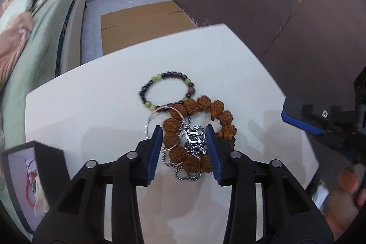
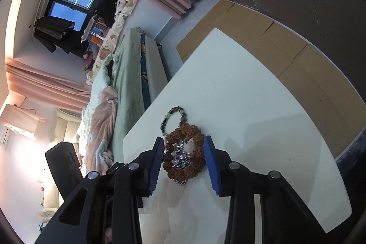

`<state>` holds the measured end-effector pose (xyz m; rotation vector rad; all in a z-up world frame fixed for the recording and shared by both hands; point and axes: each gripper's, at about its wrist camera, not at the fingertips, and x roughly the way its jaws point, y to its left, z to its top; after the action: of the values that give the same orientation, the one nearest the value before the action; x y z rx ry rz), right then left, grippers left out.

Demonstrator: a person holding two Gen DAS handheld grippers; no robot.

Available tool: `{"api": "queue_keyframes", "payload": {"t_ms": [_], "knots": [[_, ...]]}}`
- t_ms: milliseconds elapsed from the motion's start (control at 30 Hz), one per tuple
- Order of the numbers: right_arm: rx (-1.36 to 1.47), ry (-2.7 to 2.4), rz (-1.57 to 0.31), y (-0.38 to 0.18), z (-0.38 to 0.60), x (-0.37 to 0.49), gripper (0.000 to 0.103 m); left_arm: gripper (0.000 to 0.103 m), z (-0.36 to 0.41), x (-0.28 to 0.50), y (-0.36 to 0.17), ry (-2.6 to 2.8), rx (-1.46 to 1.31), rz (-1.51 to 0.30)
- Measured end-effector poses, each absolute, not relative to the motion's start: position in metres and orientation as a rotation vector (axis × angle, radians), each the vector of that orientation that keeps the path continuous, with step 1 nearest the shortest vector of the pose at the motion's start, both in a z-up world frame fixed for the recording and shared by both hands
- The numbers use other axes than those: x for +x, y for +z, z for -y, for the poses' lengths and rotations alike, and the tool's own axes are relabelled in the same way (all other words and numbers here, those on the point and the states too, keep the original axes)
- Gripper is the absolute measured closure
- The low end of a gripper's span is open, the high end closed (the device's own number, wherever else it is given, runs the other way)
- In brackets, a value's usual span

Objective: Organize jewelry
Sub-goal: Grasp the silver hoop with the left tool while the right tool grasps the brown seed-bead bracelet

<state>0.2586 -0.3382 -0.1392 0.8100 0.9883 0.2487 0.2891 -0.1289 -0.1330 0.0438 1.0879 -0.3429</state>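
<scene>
Between the two blue pads of the left tongs (image 1: 184, 148), which stand wide apart and hold nothing, lies a pile of jewelry on the white table (image 1: 91, 111). The pile has a bracelet of big brown bumpy beads (image 1: 201, 106), a silver chain (image 1: 194, 141) on top of it and a thin silver ring (image 1: 157, 113) leaning across its left side. A bracelet of dark and green beads (image 1: 167, 89) lies just behind, touching the brown one. The right tongs (image 2: 184, 159) are wide apart too, holding nothing, with the brown bracelet (image 2: 184, 152) seen between their pads. The dark and green bracelet (image 2: 175, 118) sits past it on the table (image 2: 251, 106). A black box (image 1: 34, 175) stands at the table's left corner. Beside the table is a bed (image 1: 34, 38) with a green blanket, and flat cardboard (image 1: 141, 24) lies on the floor.
</scene>
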Motion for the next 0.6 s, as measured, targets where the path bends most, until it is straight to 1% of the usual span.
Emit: {"api": "queue_keyframes", "payload": {"t_ms": [200,233,267,433,600], "knots": [[0.779,0.221,-1.027,-0.149,0.331,0.265,0.068,0.075,0.140,0.293,-0.145,-0.275,0.150,-1.089],[0.776,0.222,-1.036,-0.151,0.328,0.266,0.068,0.082,0.141,0.293,-0.146,-0.264,0.162,-1.085],[0.769,0.222,-1.044,-0.152,0.325,0.267,0.068,0.085,0.141,0.293,-0.147,-0.247,0.177,-1.082],[0.729,0.216,-1.071,-0.156,0.314,0.272,0.068,0.088,0.132,0.290,-0.143,-0.252,0.143,-1.055],[0.677,0.199,-1.085,-0.159,0.309,0.283,0.068,0.088,0.105,0.288,-0.135,-0.302,-0.037,-1.048]]}}
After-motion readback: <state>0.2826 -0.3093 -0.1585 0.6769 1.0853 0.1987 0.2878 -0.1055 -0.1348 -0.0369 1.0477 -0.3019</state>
